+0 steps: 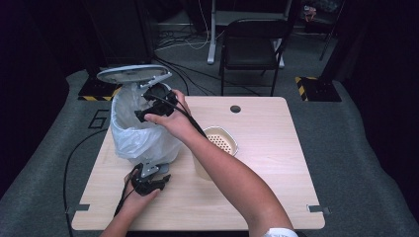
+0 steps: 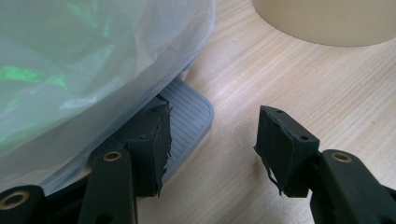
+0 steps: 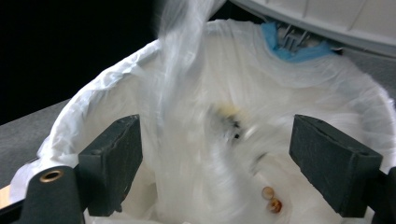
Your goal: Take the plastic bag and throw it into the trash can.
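Observation:
A small pedal bin (image 1: pixel 141 136) lined with a white plastic bag stands at the table's left, its grey lid (image 1: pixel 133 74) raised. My left gripper (image 1: pixel 150 183) sits at the bin's foot; in the left gripper view its jaws (image 2: pixel 212 126) stand apart, the left one resting on the grey ribbed pedal (image 2: pixel 191 112). My right gripper (image 1: pixel 153 106) hovers over the bin's mouth, open (image 3: pixel 217 130). Between its jaws a blurred yellowish and dark scrap (image 3: pixel 229 121) shows inside the bag, free of the pads. Small brown bits (image 3: pixel 271 200) lie lower in the bag.
A beige perforated bowl (image 1: pixel 220 140) stands just right of the bin, partly behind my right forearm; its base (image 2: pixel 327 21) shows in the left gripper view. The wooden table (image 1: pixel 276 168) has a cable hole (image 1: pixel 235 108) near its far edge. A black chair (image 1: pixel 252 44) stands beyond.

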Demonstrator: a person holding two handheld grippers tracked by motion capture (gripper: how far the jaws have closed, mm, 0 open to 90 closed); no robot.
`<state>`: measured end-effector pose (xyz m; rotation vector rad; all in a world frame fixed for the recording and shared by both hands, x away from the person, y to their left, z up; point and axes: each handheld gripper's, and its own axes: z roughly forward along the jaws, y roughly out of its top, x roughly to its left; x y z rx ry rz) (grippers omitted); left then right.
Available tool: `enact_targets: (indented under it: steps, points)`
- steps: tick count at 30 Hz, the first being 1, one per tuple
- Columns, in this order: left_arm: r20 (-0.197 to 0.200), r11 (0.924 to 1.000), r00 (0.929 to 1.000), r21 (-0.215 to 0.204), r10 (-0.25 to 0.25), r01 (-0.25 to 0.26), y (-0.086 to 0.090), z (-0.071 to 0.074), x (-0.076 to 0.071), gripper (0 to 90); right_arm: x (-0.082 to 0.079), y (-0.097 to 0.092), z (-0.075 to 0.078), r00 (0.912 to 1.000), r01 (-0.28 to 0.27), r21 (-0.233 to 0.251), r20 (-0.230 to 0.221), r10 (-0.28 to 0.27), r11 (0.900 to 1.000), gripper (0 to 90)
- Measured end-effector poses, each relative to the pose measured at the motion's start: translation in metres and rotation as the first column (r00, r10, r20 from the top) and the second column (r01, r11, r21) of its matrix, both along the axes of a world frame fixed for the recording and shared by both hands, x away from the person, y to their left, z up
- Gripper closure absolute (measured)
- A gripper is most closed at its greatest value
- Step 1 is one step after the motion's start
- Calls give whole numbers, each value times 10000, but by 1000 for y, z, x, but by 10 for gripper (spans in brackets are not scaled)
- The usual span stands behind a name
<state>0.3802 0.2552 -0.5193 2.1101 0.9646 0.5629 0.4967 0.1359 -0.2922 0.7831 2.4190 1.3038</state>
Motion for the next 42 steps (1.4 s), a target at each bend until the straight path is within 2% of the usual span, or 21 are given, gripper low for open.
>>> enact_targets:
  steps: [1, 5, 8, 11, 12, 13, 17, 22, 24, 28, 32, 35, 36, 39, 42]
  points:
    - [35, 10000, 10000, 46, 1, -1, 0, 0, 0, 450, 0, -1, 0, 9998, -10, 15, -182, 11, 10000, 168]
    - [31, 10000, 10000, 49, 3, -3, 0, 0, 0, 450, -2, -2, 1, 9997, -38, -27, -259, 37, 10000, 166]
    - [42, 10000, 10000, 55, 2, -3, 0, 0, 0, 450, -5, -5, 4, 10000, -77, -17, -59, 77, 10000, 172]
    - [-125, 9999, 9998, -70, 157, -158, -1, 0, -1, 450, -10, -8, 7, 10000, -76, -142, -21, 75, 9999, 174]
    - [-114, 9999, 9998, -63, 153, -154, -1, 0, -1, 450, -11, -10, 8, 9997, -194, -220, 135, 197, 9996, 174]
    - [48, 10000, 10000, 60, 13, -13, 0, 0, 0, 450, -14, -12, 10, 9997, -240, -298, 82, 243, 9993, 177]
    - [17, 10000, 10000, 5, 19, -19, 0, 0, 0, 450, -22, -21, 15, 9996, -248, -368, 145, 253, 9990, 189]
    - [-3, 10000, 10000, 19, 55, -55, 0, 0, -1, 450, -27, -39, 18, 9993, -143, -528, 348, 162, 9985, 182]
    - [38, 10000, 10000, 39, 24, -24, 0, 0, 0, 450, -27, -49, 20, 9978, -136, -528, 643, 170, 9985, 179]
    - [146, 10000, 9999, -13, 92, -92, -1, -1, 0, 450, -28, -69, 23, 9961, 34, -396, 880, 1, 9992, 176]
    - [153, 9999, 9998, -51, 96, -95, -1, -1, 0, 450, -29, -91, 23, 9894, 52, -360, 1455, 1, 9993, 153]
    - [79, 9997, 9998, -194, 157, -155, -2, -2, -1, 450, -28, -101, 21, 9884, 169, -401, 1513, -106, 9991, 147]
    - [85, 9997, 9998, -195, 161, -160, -2, -2, -1, 450, -27, -110, 20, 9891, 322, -413, 1446, -259, 9986, 147]
    - [120, 10000, 9999, 10, 91, -91, -1, -1, -1, 450, -26, -123, 18, 9893, 506, -361, 1388, -451, 9981, 147]
    - [46, 10000, 9999, -12, 99, -99, -1, -1, -1, 450, -26, -133, 12, 9880, 602, -529, 1454, -519, 9968, 148]
